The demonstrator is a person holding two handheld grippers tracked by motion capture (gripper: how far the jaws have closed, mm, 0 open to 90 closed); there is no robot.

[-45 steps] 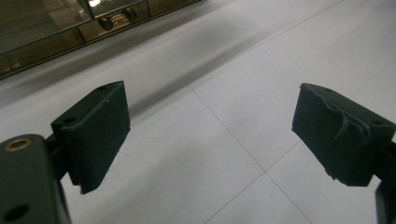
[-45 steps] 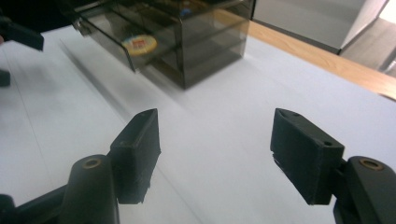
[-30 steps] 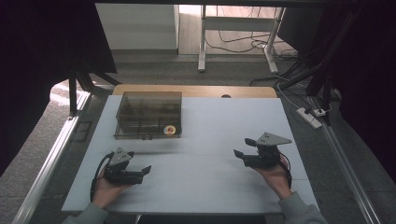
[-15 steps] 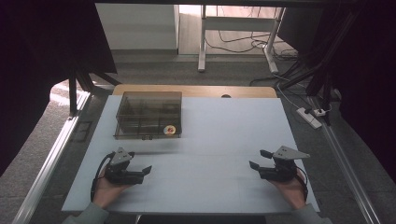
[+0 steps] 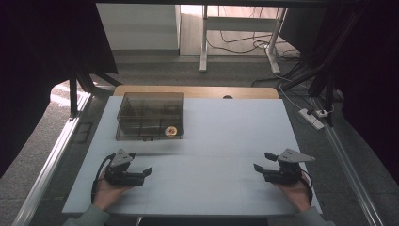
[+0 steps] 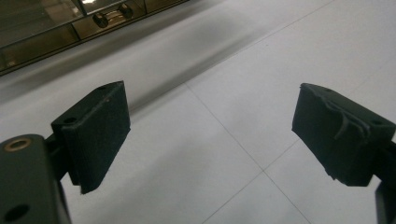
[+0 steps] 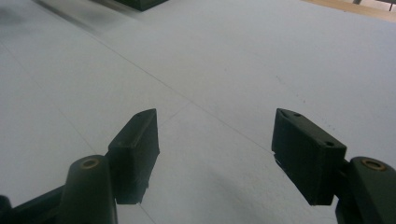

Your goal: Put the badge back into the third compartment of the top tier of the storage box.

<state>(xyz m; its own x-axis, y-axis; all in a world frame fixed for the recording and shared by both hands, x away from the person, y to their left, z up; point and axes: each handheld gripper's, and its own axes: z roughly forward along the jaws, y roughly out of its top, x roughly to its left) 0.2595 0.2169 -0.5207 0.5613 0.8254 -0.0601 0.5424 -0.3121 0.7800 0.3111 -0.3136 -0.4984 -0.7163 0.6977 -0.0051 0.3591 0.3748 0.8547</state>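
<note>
Hand-held grippers sat low at the near edge of the table (image 5: 221, 122), one at each side and well apart. The left hand-held gripper (image 5: 141, 173) hovered near the left corner, its jaws spread wide with nothing between them; its own camera showed only bare white surface between the two black pads (image 6: 95, 133). The right hand-held gripper (image 5: 263, 162) rested near the right corner, jaws likewise wide and empty, pointing toward the middle of the table.

Further off on the left half stood a smoky transparent box (image 5: 149, 115) divided into compartments, its near wall facing the person. A small round orange-and-white object (image 5: 171, 131) lay in the near right compartment; what it was could not be told at this size. From the left gripper view the box's near edge (image 6: 70, 28) ran across the top left corner, so the left hand-held gripper was the closer of the two.

Judging by the open jaws and the symmetrical parking, both hands looked held in a ready posture, clear of the box, with the left better placed for any reach toward it.
</note>
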